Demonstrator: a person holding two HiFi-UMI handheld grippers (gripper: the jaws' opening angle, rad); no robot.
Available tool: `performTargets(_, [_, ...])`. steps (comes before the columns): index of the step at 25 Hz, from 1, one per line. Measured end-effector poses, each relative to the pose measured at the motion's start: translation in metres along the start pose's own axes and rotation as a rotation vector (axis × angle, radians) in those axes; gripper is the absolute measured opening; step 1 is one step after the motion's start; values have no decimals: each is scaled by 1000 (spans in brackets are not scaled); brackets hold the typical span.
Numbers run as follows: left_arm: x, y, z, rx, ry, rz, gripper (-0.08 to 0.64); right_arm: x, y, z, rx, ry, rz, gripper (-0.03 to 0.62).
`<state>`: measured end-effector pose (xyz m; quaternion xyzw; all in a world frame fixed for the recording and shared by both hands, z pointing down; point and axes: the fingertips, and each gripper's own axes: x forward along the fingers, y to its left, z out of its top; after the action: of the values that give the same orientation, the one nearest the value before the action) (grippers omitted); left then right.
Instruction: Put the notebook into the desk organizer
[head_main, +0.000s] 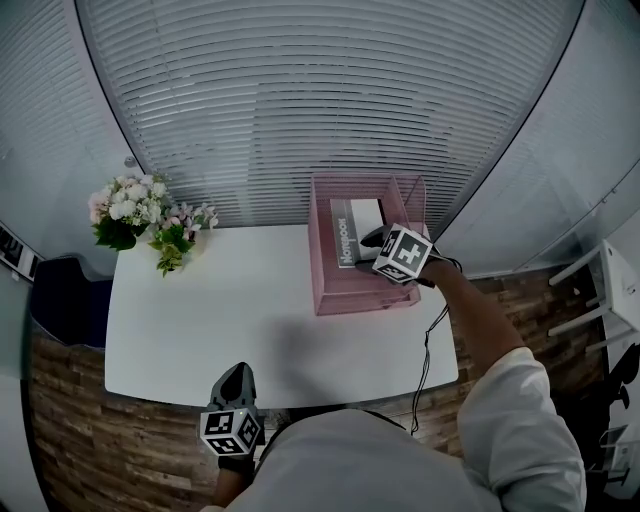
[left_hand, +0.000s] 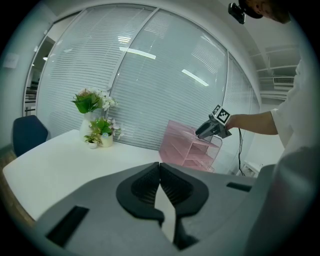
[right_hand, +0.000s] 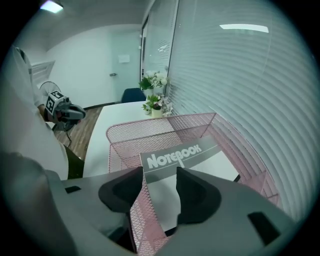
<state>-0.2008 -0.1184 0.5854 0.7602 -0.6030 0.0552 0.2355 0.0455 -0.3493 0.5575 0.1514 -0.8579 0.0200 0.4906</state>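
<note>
- The notebook (head_main: 357, 225) lies flat in the top tray of the pink mesh desk organizer (head_main: 340, 295), right of centre in the head view. Its lettered grey band faces up.
- The task looks all but done, so the main risk is disturbing the book while backing out.
- The right gripper (head_main: 378, 240) hovers low over the notebook's near end. If a jaw catches the cover as it lifts, the book could be dragged toward the tray's rim or left askew.
- Nothing braces the organizer. A knock from the gripper could slide or rock it on the white table (head_main: 230, 310), and I judge a wire frame like this to be light.
- A dark cable hangs from the right gripper along the organizer's right side. It could snag a mesh corner if pulled carelessly.
- In the right gripper view, the right gripper (right_hand: 160, 175) has its jaws moderately apart. The notebook (right_hand: 185, 165) shows through the gap and spreads wider than it.
- The pads seem to clamp nothing. Whether a tip touches the cover I cannot tell.
- The left gripper (head_main: 237, 375) sits at the bottom of the head view, by the table's near edge and well apart from the organizer.
- In the left gripper view, the left gripper (left_hand: 160, 167) has its jaws closed tip to tip, with nothing between them.
</note>
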Motion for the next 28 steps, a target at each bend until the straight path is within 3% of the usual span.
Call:
performTargets(6, [1, -3, 1, 6, 2, -16, 9, -9, 2, 5, 91, -72, -34, 222])
performTargets(14, [3, -6, 2, 13, 5, -30, 9, -39, 20, 14, 164, -221, -157, 218])
performTargets(28, [10, -21, 9, 58, 8, -76, 9, -90, 71, -6, 269, -432, -322, 195])
